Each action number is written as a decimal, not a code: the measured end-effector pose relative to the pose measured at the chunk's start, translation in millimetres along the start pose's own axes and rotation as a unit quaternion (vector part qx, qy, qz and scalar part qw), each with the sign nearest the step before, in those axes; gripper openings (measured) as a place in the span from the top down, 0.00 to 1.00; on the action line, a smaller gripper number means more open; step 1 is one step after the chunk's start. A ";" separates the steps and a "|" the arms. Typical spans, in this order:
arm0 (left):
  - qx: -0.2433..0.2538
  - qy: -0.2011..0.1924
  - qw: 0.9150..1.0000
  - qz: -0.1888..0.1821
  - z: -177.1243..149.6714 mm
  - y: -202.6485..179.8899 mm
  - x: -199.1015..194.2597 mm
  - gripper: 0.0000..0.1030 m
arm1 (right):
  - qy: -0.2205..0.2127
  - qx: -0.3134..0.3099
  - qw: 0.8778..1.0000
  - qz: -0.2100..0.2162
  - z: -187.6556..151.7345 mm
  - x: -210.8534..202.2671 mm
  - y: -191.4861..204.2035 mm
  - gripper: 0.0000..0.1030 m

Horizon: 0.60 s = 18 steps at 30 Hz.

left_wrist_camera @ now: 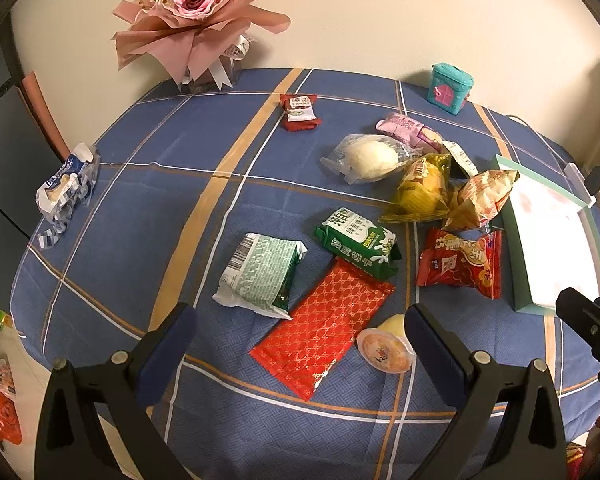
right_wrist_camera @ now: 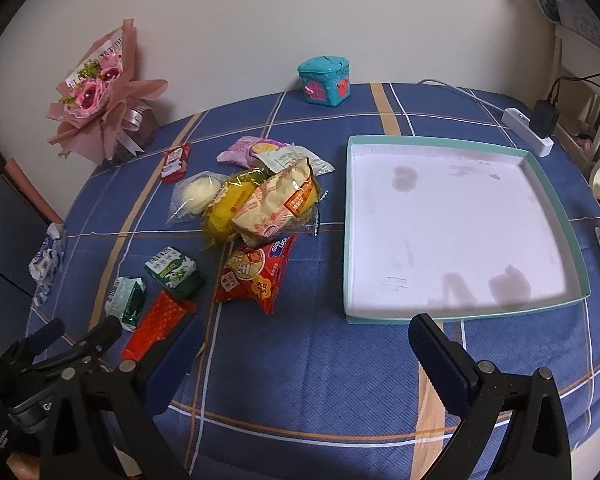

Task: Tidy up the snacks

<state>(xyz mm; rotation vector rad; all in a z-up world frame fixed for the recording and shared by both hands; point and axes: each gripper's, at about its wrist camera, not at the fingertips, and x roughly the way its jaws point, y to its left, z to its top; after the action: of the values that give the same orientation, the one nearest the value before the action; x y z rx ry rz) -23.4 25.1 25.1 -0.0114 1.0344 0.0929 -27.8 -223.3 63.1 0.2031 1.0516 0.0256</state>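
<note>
Several wrapped snacks lie on the blue checked tablecloth (left_wrist_camera: pixel 140 184). My left gripper (left_wrist_camera: pixel 300 344) is open and empty, hovering just above a flat red packet (left_wrist_camera: pixel 320 328), with a green-and-white packet (left_wrist_camera: pixel 260 276) and a green biscuit packet (left_wrist_camera: pixel 360 248) just beyond. A jelly cup (left_wrist_camera: pixel 386 346) sits by its right finger. My right gripper (right_wrist_camera: pixel 306 354) is open and empty above bare cloth, in front of the teal-rimmed white tray (right_wrist_camera: pixel 452 224). A heap of snacks (right_wrist_camera: pixel 260 204) lies left of the tray, with a red packet (right_wrist_camera: pixel 252 276) in front.
A pink flower bouquet (left_wrist_camera: pixel 192 20) stands at the back left by the wall. A teal house-shaped box (right_wrist_camera: pixel 324 82) stands at the back. A blue-and-white wrapper (left_wrist_camera: pixel 66 188) lies at the left table edge. A power strip (right_wrist_camera: pixel 528 126) lies at the back right.
</note>
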 end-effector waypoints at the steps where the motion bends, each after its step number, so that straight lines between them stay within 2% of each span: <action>1: 0.000 0.000 1.000 -0.001 -0.2 0.4 0.4 0.00 | 0.001 -0.001 1.000 0.000 0.0 0.6 0.6 0.00; 12: -0.007 0.012 1.000 -0.008 -1.8 9.8 9.2 0.00 | 0.009 -0.016 1.000 -0.010 -0.7 7.2 10.3 0.00; 18: -0.012 0.022 1.000 -0.007 -2.8 19.0 15.3 0.00 | 0.020 -0.032 0.999 0.004 -2.4 15.1 24.9 0.00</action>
<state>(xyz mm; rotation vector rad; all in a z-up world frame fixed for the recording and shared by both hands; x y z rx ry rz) -19.6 45.0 11.1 -0.0430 1.0776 0.0939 -20.5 -196.7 53.4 0.1491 1.0887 0.0704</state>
